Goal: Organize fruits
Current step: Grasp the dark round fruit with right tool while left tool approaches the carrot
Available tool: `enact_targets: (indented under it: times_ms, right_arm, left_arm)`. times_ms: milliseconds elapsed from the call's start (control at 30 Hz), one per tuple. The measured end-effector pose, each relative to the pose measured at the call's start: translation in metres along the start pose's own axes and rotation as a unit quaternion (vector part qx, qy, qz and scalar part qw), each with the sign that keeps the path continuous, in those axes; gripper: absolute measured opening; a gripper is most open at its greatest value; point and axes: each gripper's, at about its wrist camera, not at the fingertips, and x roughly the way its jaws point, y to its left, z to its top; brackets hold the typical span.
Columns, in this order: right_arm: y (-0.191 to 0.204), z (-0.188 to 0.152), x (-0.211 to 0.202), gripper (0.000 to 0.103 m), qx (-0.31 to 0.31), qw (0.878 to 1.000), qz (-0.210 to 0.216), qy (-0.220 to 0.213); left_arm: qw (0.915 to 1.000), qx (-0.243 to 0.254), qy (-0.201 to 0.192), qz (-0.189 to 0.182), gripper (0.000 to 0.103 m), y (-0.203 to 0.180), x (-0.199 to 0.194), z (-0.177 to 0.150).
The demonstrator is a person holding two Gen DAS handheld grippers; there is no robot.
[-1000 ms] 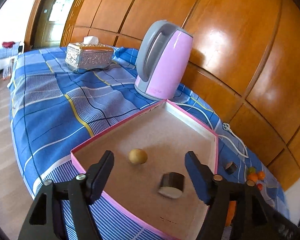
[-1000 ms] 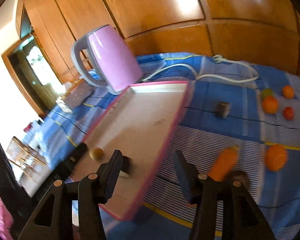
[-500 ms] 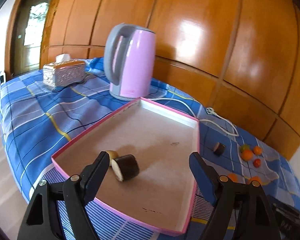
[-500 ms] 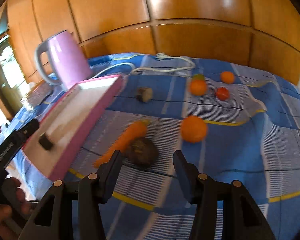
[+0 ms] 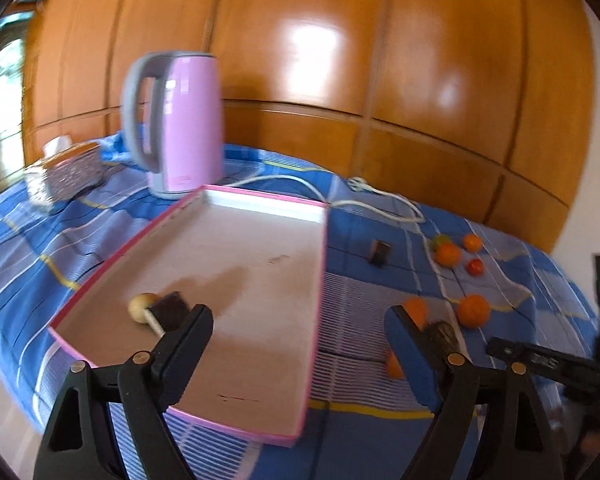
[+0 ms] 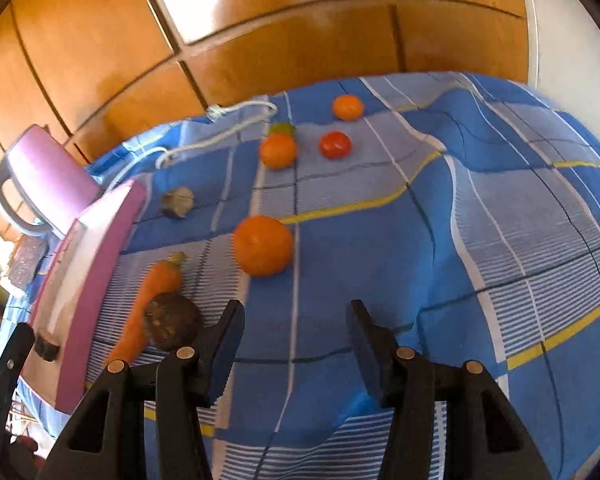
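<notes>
A pink-rimmed tray (image 5: 320,280) lies on the blue checked cloth and holds a small yellow-brown fruit (image 5: 140,307) and a dark cut piece (image 5: 170,312). My left gripper (image 5: 298,344) is open and empty over the tray's near right corner. My right gripper (image 6: 294,336) is open and empty above the cloth. Ahead of it lie a large orange (image 6: 263,245), a carrot (image 6: 148,300), a dark round fruit (image 6: 172,321), a smaller orange (image 6: 278,151), a red tomato (image 6: 335,145), another small orange (image 6: 347,107) and a dark cut piece (image 6: 177,201).
A pink electric kettle (image 5: 178,120) stands behind the tray, its white cord (image 5: 376,196) trailing over the cloth. A silver tissue box (image 5: 66,170) sits at the far left. Wooden wall panels (image 5: 380,80) back the table. The table's near edge drops off at the left.
Both grippers have swung to the right. The left one now looks across the tray toward the loose fruits; the right one has moved closer to the large orange. Both stay open.
</notes>
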Motion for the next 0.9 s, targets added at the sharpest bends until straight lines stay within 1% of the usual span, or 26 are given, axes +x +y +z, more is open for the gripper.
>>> enact_targets:
  times_ms: [133,167,233,300,367,433,467,633,733,767,800,900]
  right_arm:
    - [0.006,-0.003,0.001,0.054,-0.018,1.0,-0.016,-0.001]
    - [0.006,-0.003,0.001,0.054,-0.016,1.0,-0.014,-0.002]
    - [0.0,-0.005,-0.001,0.058,-0.004,1.0,0.002,-0.009]
    - [-0.006,-0.006,-0.001,0.059,0.012,1.0,0.02,-0.015]
    - [-0.009,-0.006,-0.001,0.061,0.02,0.999,0.035,-0.021]
    - [-0.009,-0.005,0.0,0.069,0.026,0.998,0.053,-0.024]
    - [-0.008,-0.005,0.001,0.075,0.022,0.998,0.063,-0.023]
    - [0.002,-0.003,0.002,0.076,-0.007,0.999,0.042,-0.013]
    - [0.005,-0.002,-0.001,0.071,-0.016,0.999,0.035,-0.01]
    - [0.005,-0.002,-0.002,0.061,-0.016,0.999,0.046,-0.01]
    - [0.006,-0.002,-0.004,0.053,-0.017,0.997,0.07,-0.011]
    - [0.015,-0.004,-0.011,0.051,-0.037,0.993,0.114,-0.022]
  left_arm:
    - [0.9989,0.032,0.014,-0.032,0.088,-0.016,0.001,-0.003]
    - [0.9983,0.038,0.017,-0.04,0.088,-0.019,0.001,-0.004]
    - [0.9971,0.05,0.022,-0.054,0.088,-0.024,0.001,-0.006]
    - [0.9963,0.058,0.029,-0.056,0.088,-0.028,0.003,-0.008]
    - [0.9949,0.063,0.041,-0.067,0.083,-0.031,0.005,-0.011]
    - [0.9944,0.068,0.044,-0.068,0.082,-0.033,0.006,-0.013]
    - [0.994,0.071,0.046,-0.07,0.082,-0.034,0.006,-0.014]
    - [0.9932,0.08,0.051,-0.068,0.082,-0.038,0.009,-0.016]
    - [0.9934,0.075,0.053,-0.069,0.082,-0.036,0.01,-0.016]
    - [0.9935,0.073,0.054,-0.069,0.082,-0.035,0.011,-0.016]
    - [0.9936,0.071,0.054,-0.069,0.082,-0.035,0.011,-0.016]
    - [0.9939,0.066,0.057,-0.067,0.082,-0.033,0.013,-0.016]
